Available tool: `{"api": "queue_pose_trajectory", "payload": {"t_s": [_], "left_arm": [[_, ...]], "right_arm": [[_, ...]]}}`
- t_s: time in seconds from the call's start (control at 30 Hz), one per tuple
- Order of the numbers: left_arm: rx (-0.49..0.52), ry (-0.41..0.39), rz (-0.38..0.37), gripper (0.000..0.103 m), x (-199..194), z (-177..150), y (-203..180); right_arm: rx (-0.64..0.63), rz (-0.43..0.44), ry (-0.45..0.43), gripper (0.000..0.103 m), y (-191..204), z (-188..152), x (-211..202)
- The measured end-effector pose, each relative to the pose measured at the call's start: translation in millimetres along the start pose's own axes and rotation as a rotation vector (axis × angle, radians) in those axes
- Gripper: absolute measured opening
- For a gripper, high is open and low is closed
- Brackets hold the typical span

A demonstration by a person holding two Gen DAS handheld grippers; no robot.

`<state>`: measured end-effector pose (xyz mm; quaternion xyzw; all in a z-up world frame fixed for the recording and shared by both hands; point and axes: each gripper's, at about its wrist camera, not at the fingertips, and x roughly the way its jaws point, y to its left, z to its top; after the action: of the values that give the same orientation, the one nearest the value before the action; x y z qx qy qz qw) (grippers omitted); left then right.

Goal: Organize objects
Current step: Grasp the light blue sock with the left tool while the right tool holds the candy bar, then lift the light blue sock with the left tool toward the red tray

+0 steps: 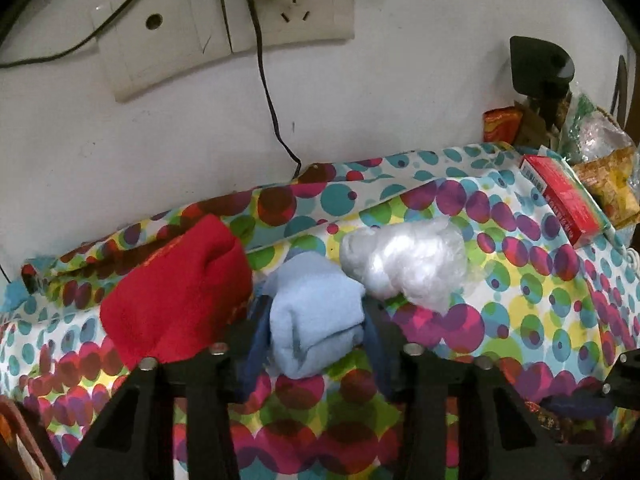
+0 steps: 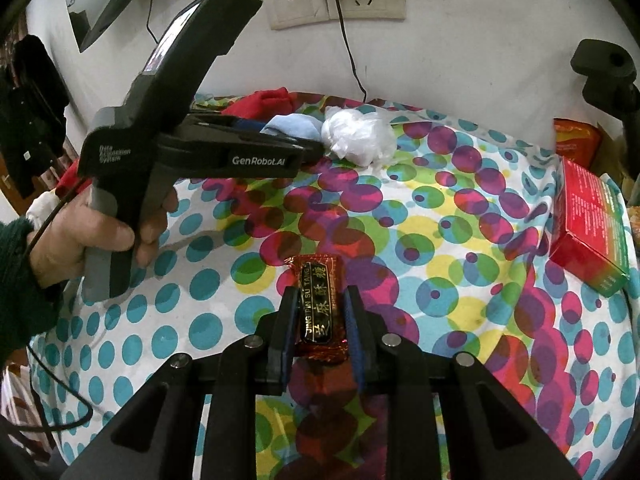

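While the right claw point(image 2: 320, 312) pinches a dark candy packet point(image 2: 318, 312) above the dotted tablecloth point(image 2: 440, 240), the left claw point(image 1: 316, 320) grips a pale blue cloth point(image 1: 316, 320).

We see soft, even indoor light, saturated colours, faint shadows on the cloth point(image 2: 460, 208), dark fisheye corners, bowed edges, and slight softness in both wrist views.

The right gripper point(image 2: 320, 312) clamps a brown candy bar point(image 2: 319, 312) over the dotted cloth point(image 2: 440, 240), while the left gripper point(image 2: 296, 136) pinches a blue cloth point(image 2: 296, 125).
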<state>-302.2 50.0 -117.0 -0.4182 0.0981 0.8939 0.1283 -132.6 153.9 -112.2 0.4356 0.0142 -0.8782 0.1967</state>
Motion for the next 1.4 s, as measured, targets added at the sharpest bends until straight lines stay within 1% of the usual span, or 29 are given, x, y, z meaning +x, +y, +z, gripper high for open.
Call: {"api": "queue_pose_trajectory", "payload": {"t_s": [0.13,0.4,0.6,0.8,1.0,1.1,1.2,1.3,1.4], "left_arm": [[-0.023,-0.011,0.015,0.037,-7,-5,-2],[-0.069,-0.012,-0.008,0.036,-31,-24,-9],[-0.08,-0.029,0.0,0.036,-57,-42,-17],[-0.125,-0.017,0.028,0.036,-81,-76,-14],[-0.197,-0.007,0.059,0.036,-105,-113,-4],[-0.223,-0.016,0.049,0.036,-115,-125,-2],[-0.216,-0.028,0.051,0.036,-123,-134,-6],[-0.229,-0.041,0.019,0.036,-132,-141,-8],[-0.233,-0.055,0.007,0.036,-142,-146,-9]], "right_arm": [[-0.021,-0.029,0.002,0.023,6,0,0],[-0.073,-0.093,0.01,0.023,16,-2,2],[-0.074,-0.094,0.009,0.023,16,-1,2],[-0.078,-0.101,0.01,0.023,15,-1,2],[-0.079,-0.104,0.01,0.023,16,-1,2],[-0.082,-0.106,0.01,0.023,17,-1,3],[-0.085,-0.113,0.011,0.023,18,-1,2],[-0.091,-0.122,0.011,0.023,19,-1,1],[-0.092,-0.124,0.012,0.023,20,0,2]]}}
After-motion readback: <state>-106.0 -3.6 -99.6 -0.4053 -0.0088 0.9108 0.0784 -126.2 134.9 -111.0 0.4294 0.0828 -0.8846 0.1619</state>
